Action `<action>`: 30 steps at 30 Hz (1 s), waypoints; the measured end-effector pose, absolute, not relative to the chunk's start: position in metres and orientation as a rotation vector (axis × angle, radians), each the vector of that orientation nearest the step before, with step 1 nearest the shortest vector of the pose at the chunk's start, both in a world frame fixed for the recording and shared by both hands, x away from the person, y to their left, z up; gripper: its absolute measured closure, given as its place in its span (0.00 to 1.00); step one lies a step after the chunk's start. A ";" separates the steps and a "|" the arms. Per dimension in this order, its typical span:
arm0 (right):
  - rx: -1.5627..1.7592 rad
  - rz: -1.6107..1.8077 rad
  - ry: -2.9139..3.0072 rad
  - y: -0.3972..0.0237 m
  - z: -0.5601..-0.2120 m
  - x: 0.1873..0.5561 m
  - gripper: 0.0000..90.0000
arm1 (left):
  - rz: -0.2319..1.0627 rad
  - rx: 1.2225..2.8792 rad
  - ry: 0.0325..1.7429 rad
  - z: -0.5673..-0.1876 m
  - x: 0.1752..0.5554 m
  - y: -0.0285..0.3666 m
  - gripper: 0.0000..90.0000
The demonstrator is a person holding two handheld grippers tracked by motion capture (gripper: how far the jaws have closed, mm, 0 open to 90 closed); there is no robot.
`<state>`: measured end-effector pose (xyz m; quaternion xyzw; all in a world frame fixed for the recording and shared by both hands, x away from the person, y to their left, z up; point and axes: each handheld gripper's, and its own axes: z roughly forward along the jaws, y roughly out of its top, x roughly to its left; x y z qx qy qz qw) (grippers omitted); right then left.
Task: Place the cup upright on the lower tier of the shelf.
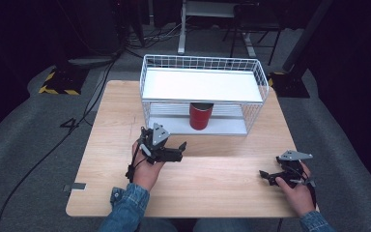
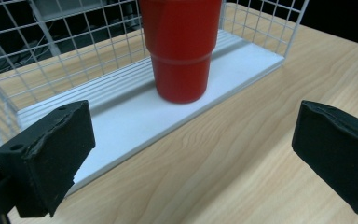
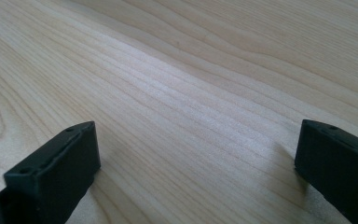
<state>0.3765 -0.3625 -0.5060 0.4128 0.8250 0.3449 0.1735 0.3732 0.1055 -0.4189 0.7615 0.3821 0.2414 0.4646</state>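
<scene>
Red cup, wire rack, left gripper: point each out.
red cup (image 2: pixel 182 56), left gripper view, front of its body.
wire rack (image 1: pixel 261 77), high view, right mesh wall.
left gripper (image 1: pixel 181 151), high view, between its open jaw tips.

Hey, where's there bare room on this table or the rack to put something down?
Bare wood lies between the left gripper and right gripper. The rack's top shelf is free. The lower shelf is free beside the red cup, but tight under the top.
</scene>
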 end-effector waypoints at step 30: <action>1.169 0.977 2.340 -0.363 -0.506 0.377 0.00 | 0.486 2.012 1.026 -0.445 0.306 0.170 0.02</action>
